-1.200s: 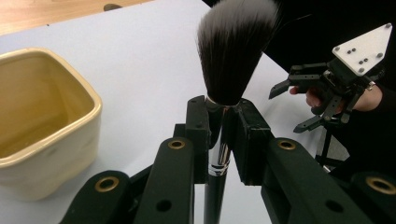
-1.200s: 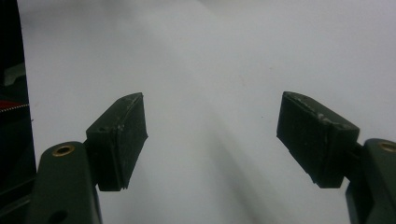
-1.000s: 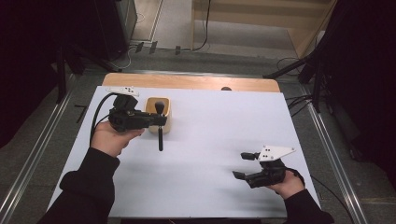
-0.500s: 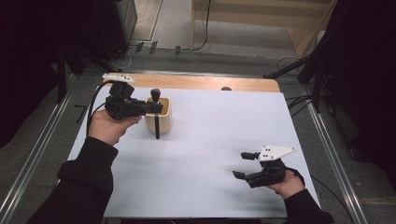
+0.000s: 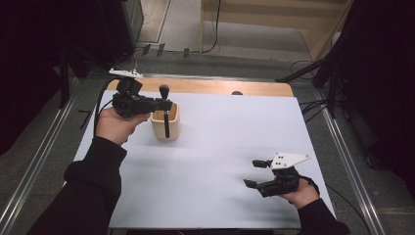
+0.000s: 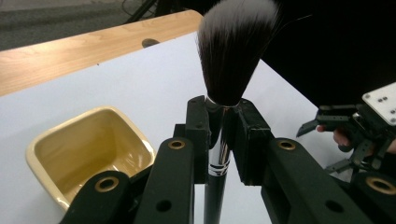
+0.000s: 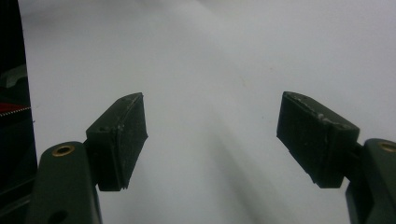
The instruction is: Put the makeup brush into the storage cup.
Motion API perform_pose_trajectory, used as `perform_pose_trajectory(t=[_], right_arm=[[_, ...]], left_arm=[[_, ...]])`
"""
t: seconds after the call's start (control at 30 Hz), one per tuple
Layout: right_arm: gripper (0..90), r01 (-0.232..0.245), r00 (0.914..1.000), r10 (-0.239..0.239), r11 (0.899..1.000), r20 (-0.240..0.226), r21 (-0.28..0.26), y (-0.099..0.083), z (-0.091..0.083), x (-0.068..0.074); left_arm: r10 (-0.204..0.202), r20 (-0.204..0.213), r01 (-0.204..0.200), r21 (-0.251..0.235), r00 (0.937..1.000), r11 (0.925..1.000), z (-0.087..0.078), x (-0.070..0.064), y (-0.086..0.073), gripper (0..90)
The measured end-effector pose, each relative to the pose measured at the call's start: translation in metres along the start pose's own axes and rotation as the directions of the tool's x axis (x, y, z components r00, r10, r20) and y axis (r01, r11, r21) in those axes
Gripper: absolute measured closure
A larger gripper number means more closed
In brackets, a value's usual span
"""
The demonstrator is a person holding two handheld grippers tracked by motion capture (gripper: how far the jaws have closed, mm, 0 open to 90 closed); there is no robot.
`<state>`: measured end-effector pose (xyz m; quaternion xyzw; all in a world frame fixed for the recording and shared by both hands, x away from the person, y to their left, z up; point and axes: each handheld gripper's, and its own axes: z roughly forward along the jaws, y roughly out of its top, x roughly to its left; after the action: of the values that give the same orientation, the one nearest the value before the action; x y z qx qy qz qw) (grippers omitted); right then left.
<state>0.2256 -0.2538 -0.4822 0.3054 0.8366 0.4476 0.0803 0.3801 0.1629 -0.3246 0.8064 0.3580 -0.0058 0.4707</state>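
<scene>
My left gripper (image 5: 166,104) is shut on a black makeup brush (image 5: 164,91), held upright above the table's far left. In the left gripper view the dark, white-tipped bristles (image 6: 231,46) stand above the jaws and the handle hangs below my left gripper (image 6: 219,135). A cream square cup (image 5: 157,126) stands on the white tabletop beneath; the handle crosses its front in the high view. In the left gripper view the cup (image 6: 88,149) is empty. My right gripper (image 5: 254,174) rests low at the near right, open, nothing between its pads (image 7: 119,140).
The white tabletop (image 5: 220,142) ends at a wooden strip (image 5: 210,87) along its far edge, with a small dark hole (image 5: 237,93) in it. Metal rails (image 5: 342,152) run down both sides. The other hand's gripper (image 6: 355,135) appears far right in the left gripper view.
My left gripper has risen and drawn slightly back with the brush, which now hangs higher over the cup. The right gripper has not moved.
</scene>
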Motion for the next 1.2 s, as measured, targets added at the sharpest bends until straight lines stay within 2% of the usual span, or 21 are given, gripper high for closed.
perform_pose_trajectory(t=[0.17, 0.5, 0.6, 0.8, 0.9, 1.13, 1.2], right_arm=[[25.2, 0.005, 1.0, -0.005, 1.0, 0.002, 0.002, 0.0, 0.0, 0.001], [25.2, 0.004, 1.0, -0.004, 1.0, -0.003, 0.011, 0.0, 0.002, 0.001], [25.3, 0.005, 1.0, -0.005, 1.0, -0.003, 0.007, 0.0, 0.001, 0.002], [25.3, 0.013, 0.9999, -0.013, 1.0, -0.006, 0.009, 0.0, 0.001, 0.002], [25.3, 0.011, 0.9999, -0.011, 1.0, -0.005, 0.007, 0.0, 0.002, 0.002], [25.3, 0.009, 0.9999, -0.009, 1.0, -0.005, 0.005, 0.001, 0.001, 0.002], [25.3, 0.008, 1.0, -0.008, 1.0, -0.006, 0.005, 0.001, 0.001, 0.002]], left_arm=[[0.001, -0.02, -0.001, 0.0, 0.9998, 1.0, 0.001, 0.004, 0.006, 78.5], [-0.007, -0.051, 0.005, -0.041, 0.9987, 0.9991, 0.001, 0.01, 0.017, 78.5], [0.001, -0.076, -0.004, -0.04, 0.9971, 0.9992, 0.003, 0.012, 0.016, 78.5], [-0.019, -0.096, 0.013, -0.063, 0.9952, 0.9979, 0.004, 0.019, 0.017, 78.5], [-0.029, -0.127, 0.016, -0.097, 0.9914, 0.9952, 0.003, 0.022, 0.018, 78.6], [-0.042, -0.15, 0.027, -0.104, 0.9878, 0.9942, 0.002, 0.03, 0.023, 78.5], [-0.05, -0.142, 0.034, -0.111, 0.9886, 0.9932, 0.003, 0.033, 0.023, 78.5]])
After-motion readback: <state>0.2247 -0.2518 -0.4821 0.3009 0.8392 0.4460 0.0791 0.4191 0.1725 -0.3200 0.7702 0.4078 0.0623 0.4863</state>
